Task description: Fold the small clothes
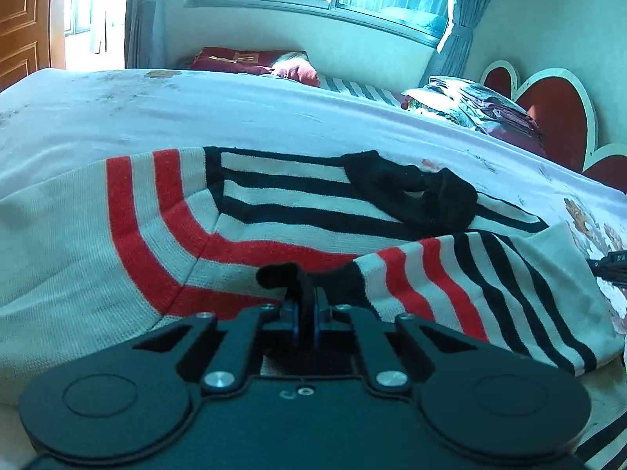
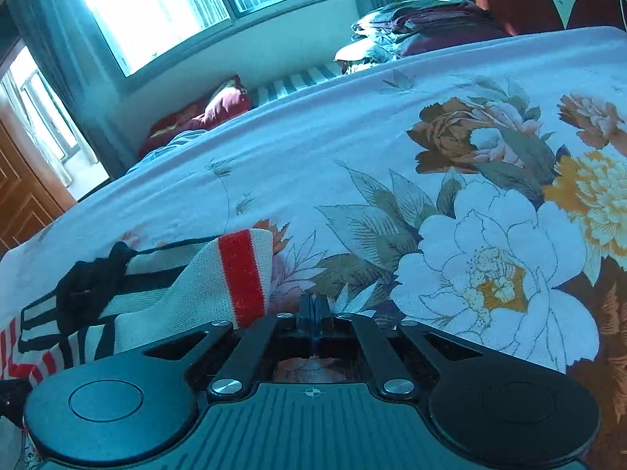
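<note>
A white knit garment [image 1: 78, 243] with red and black stripes lies spread on the bed. A small black cloth [image 1: 415, 192] lies on its striped part. My left gripper [image 1: 309, 293] is shut on the garment's black edge near me. In the right wrist view the same garment [image 2: 188, 286] lies at the lower left, with a red-striped cuff [image 2: 243, 274] raised and the black cloth [image 2: 90, 282] beside it. My right gripper [image 2: 313, 309] is shut just right of the cuff, low over the sheet; nothing shows between its fingers.
The bed has a white floral sheet [image 2: 450, 196]. A stack of folded clothes [image 1: 478, 105] sits at the far right by the red heart-shaped headboard [image 1: 556, 113]. A maroon pillow [image 1: 250, 60] lies under the window. A wooden door [image 1: 23, 19] is at far left.
</note>
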`<state>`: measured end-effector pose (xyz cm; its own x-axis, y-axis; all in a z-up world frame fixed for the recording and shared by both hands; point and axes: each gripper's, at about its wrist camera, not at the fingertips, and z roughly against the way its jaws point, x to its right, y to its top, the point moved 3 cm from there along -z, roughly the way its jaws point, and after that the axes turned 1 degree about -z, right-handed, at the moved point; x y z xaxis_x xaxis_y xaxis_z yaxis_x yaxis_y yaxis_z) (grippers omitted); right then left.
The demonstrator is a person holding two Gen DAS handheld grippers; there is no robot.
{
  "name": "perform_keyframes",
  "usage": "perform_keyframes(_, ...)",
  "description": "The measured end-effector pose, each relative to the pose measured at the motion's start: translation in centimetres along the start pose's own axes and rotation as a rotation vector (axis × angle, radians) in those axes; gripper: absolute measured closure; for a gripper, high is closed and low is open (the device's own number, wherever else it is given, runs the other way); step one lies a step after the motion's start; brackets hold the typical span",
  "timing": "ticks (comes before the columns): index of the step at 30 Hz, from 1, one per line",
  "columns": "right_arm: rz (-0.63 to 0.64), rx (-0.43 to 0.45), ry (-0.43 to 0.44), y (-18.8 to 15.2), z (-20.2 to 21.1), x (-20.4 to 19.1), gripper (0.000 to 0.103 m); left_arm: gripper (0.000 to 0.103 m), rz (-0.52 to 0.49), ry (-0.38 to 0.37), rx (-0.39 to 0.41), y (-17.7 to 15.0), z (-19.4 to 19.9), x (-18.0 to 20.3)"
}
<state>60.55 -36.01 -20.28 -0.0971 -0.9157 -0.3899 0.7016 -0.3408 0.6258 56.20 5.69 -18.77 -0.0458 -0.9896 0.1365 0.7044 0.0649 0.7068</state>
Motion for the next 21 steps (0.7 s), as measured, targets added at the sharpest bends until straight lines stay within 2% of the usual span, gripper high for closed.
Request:
perform_keyframes(1,-0.001,0.031,0.007,0.2,0.7,-0.4,0.103,0.097,-0.010,0.002,-0.002,0.1,-0.1,0.1)
perform_keyframes(4,-0.017,0.064,0.077,0.7,1.4,-1.5,0.054,0.097,0.006,-0.003,-0.010,0.3,-0.2,0.0)
perform_keyframes(7,-0.003,0.035,0.101,1.0,0.2,-2.7,0.055,0.097,0.027,-0.006,-0.011,0.3,-0.1,-0.2)
perform_keyframes(8,0.013,0.018,0.110,1.0,-0.3,-3.0,0.083,0.097,0.029,-0.004,-0.009,0.4,-0.1,-0.2)
perform_keyframes(9,0.054,-0.006,0.082,0.8,-0.8,-3.3,0.096,0.097,0.032,0.000,0.011,0.5,0.3,-0.2)
perform_keyframes(10,0.079,-0.004,0.052,0.8,-0.9,-3.4,0.096,0.097,0.026,0.008,0.037,0.4,0.8,-0.1)
perform_keyframes(11,0.070,-0.005,0.044,0.6,-1.1,-3.0,0.096,0.097,0.001,0.043,0.023,0.2,0.6,0.2)
perform_keyframes(14,0.058,-0.024,0.030,0.3,-1.8,-2.3,0.096,0.097,-0.006,0.060,0.013,-0.1,0.2,0.4)
perform_keyframes(16,0.077,-0.034,0.020,0.6,-1.5,-2.6,0.094,0.088,0.020,0.064,0.010,0.1,0.5,0.1)
perform_keyframes(17,0.092,-0.017,0.003,0.8,-1.0,-2.8,0.087,0.075,0.046,0.081,0.012,0.3,0.8,-0.3)
perform_keyframes(19,0.137,0.051,-0.029,1.1,0.8,-3.4,0.078,0.065,0.050,0.141,0.074,0.8,2.6,-0.4)
perform_keyframes(20,0.150,0.055,-0.002,1.2,1.4,-3.8,0.078,0.056,0.027,0.156,0.113,1.2,3.5,0.0)
perform_keyframes(21,0.157,0.044,0.044,1.0,1.8,-4.5,0.078,0.051,0.007,0.140,0.127,1.7,3.8,0.9)
